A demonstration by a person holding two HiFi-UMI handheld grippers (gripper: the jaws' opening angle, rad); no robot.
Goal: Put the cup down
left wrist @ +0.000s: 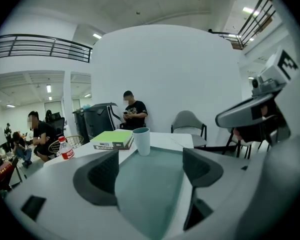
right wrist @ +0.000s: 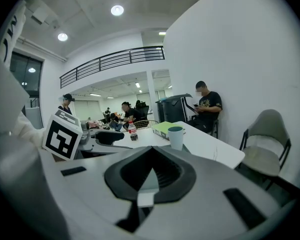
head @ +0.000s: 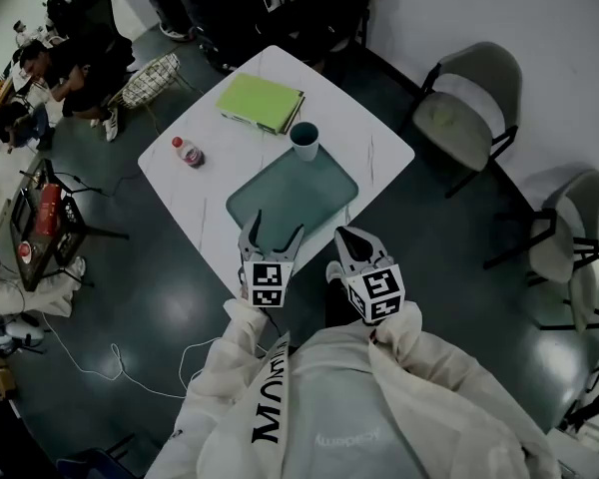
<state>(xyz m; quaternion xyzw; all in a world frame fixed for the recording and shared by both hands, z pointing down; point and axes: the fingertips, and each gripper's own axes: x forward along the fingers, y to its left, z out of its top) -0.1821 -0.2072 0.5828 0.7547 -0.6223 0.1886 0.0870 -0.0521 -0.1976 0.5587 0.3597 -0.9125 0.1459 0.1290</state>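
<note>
The head view is dim and low in contrast. The white table (head: pixel 374 133) is its brightest patch, and the dark floor (head: pixel 150 287) carries small soft glints from overhead light. Both gripper views are brighter, lit by round ceiling lamps (right wrist: pixel 117 10) that flare white. Both are strongly fisheye, with black corners and a balcony railing (left wrist: pixel 40 46) bowed into a curve. The jaws near each lens look soft and blurred, while the cup (left wrist: pixel 141 140) farther off is sharper.

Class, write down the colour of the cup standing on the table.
The cup is pale blue-grey outside, dark teal inside; the head view shows it best.
</note>
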